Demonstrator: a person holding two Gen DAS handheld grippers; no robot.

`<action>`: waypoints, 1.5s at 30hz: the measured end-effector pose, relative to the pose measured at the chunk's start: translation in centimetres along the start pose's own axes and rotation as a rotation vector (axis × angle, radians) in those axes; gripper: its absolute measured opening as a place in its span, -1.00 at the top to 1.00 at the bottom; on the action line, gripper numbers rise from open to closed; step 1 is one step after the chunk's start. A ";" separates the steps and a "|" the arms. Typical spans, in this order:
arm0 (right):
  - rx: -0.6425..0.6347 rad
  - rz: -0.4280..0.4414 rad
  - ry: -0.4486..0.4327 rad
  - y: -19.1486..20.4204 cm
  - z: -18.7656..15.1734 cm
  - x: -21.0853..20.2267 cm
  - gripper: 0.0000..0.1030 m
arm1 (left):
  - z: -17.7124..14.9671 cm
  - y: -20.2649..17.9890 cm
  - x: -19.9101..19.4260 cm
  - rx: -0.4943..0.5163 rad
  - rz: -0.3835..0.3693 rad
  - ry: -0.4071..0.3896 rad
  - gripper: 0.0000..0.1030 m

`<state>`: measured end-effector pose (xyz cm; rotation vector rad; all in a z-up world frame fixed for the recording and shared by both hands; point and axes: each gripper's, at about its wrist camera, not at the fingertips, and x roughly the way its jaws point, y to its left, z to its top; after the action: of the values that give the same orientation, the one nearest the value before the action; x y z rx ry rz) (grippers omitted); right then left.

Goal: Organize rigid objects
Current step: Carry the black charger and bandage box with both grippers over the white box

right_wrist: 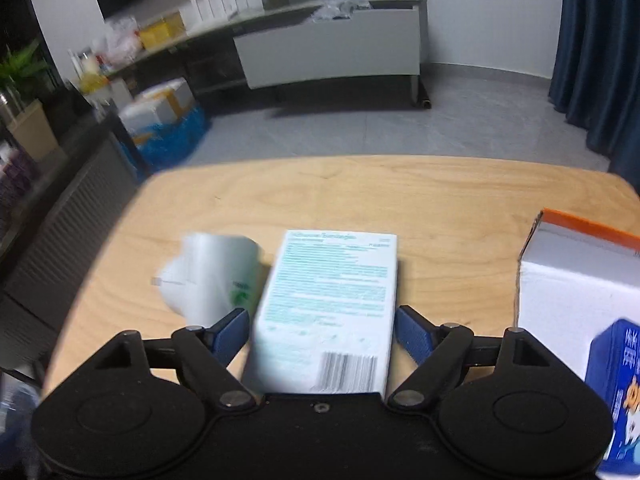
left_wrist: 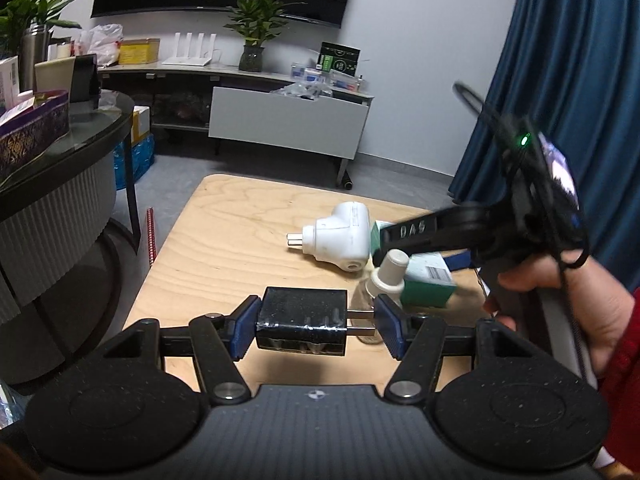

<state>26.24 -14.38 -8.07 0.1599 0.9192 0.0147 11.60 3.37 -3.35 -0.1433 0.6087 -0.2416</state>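
1. Tongs first: the left tongs (left_wrist: 316,326) are clamped on a black plug adapter (left_wrist: 302,320), one blue pad on its body, the other on its metal prongs, lifted clear of the tabletop (left_wrist: 224,240) at lower centre of the left view.
2. Right tongs (right_wrist: 322,336) stand wide, pads clear of the white-and-green printed box (right_wrist: 328,304) lying flat between them; no grip yet.
3. Judged step: taking that box. Centre both pads on its long sides, low, before squeezing, so it cannot pivot.
4. Crowding: the white plug (right_wrist: 208,276) lies just beside the box at left; a glass dropper bottle (left_wrist: 386,276) sits near it in the left view.
5. Room: bare wood across the upper half; the white carton with orange rim (right_wrist: 576,280) and blue box (right_wrist: 620,392) block the right edge.
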 end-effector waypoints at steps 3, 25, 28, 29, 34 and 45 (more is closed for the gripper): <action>-0.027 -0.012 -0.031 -0.2 -0.6 -0.6 -0.63 | 0.2 -0.2 -0.2 0.001 0.007 -0.005 -0.20; -0.025 0.008 -0.236 -1.6 -10.7 -18.8 -0.63 | 0.6 -3.2 -5.2 0.015 0.023 -0.053 -0.20; -0.025 0.004 -0.256 -1.6 -11.5 -20.4 -0.63 | 0.5 -3.6 -5.7 0.017 0.031 -0.054 -0.20; -0.025 0.003 -0.262 -1.7 -11.8 -20.9 -0.63 | 0.5 -3.8 -5.9 0.018 0.034 -0.052 -0.20; -0.034 -0.003 -0.270 -1.8 -13.4 -22.5 -0.63 | 0.4 -4.3 -6.6 0.020 0.031 -0.050 -0.20; -0.029 -0.004 -0.303 -2.3 -14.6 -24.5 -0.63 | 0.2 -5.5 -7.2 0.053 0.011 -0.051 -0.20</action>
<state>-0.36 -16.76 2.23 0.1296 0.6166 0.0002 4.99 -0.01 1.88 -0.0951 0.5516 -0.2427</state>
